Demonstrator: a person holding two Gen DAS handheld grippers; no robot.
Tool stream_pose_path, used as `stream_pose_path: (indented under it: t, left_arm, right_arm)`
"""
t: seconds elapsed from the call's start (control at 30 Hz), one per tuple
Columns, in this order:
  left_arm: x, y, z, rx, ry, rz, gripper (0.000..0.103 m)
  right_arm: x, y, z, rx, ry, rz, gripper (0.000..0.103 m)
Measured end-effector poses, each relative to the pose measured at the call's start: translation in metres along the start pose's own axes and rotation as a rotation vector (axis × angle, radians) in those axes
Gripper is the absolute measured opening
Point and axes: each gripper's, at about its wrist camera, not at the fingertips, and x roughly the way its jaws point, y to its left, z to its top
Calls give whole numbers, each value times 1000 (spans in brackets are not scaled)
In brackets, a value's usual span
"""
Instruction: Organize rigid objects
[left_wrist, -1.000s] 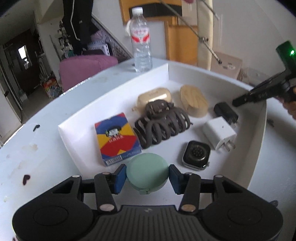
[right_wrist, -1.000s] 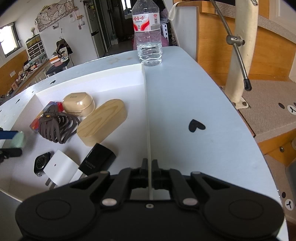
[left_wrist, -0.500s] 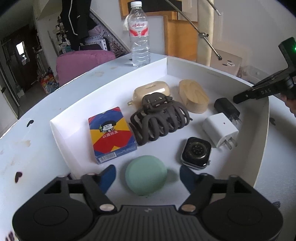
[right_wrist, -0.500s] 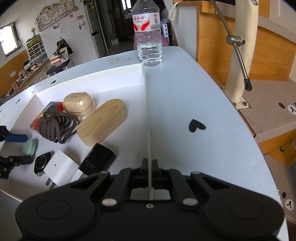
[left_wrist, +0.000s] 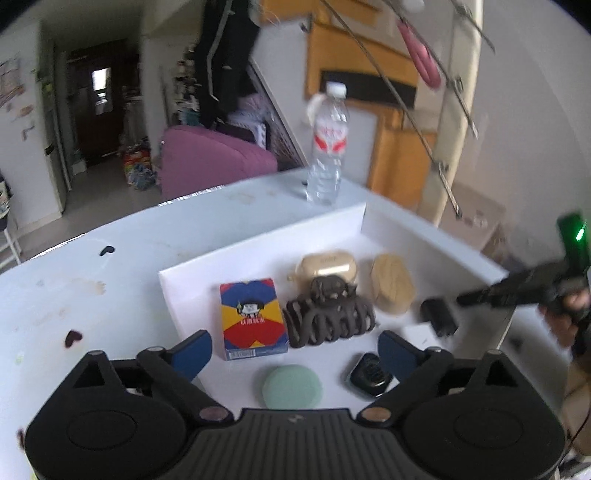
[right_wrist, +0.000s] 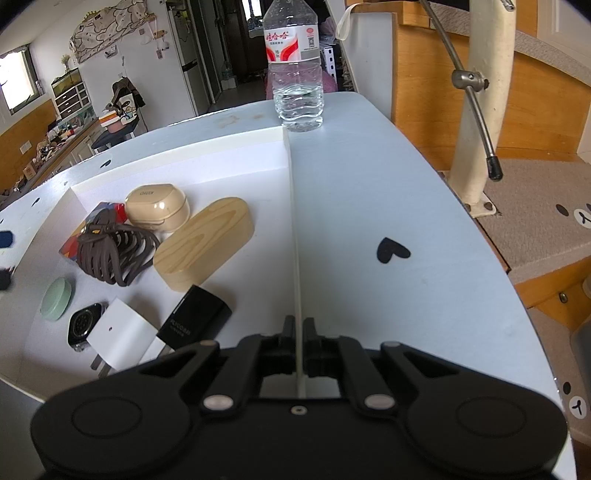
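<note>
While the left gripper hangs released above the tray, the risk lies in the crowding below it.

From left to right in the left wrist view: the card box, the green round case lying free on the tray floor between the just-opened blue pads, the hair claw, then the smartwatch. A careless sweep of the wide jaws probably knocks the watch or the card box. The right gripper is clenched on the tray wall; if that grip slips, the tray likely shifts.
</note>
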Motion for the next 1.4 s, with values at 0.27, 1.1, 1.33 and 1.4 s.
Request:
stream_pose_path:
  t: [0.27,1.1,1.33,1.4]
  left_arm:
    - [-53,-7,-8,-114,-114,69,103]
    - [-90,-33,-52,-253,-98,246,103]
    - [-90,-36,-55,-254,-95,252,103]
    - [-89,-37,-57,-257,-95,262,103]
  right_arm:
    - [0,0,0,-1,-1,-2,4]
    - [-17,6,-3,-32,-91,-62,25]
    - [-81,34,-6,-32,-287,-106,51]
    - [-99,47,-10,-43,-330,-100,54]
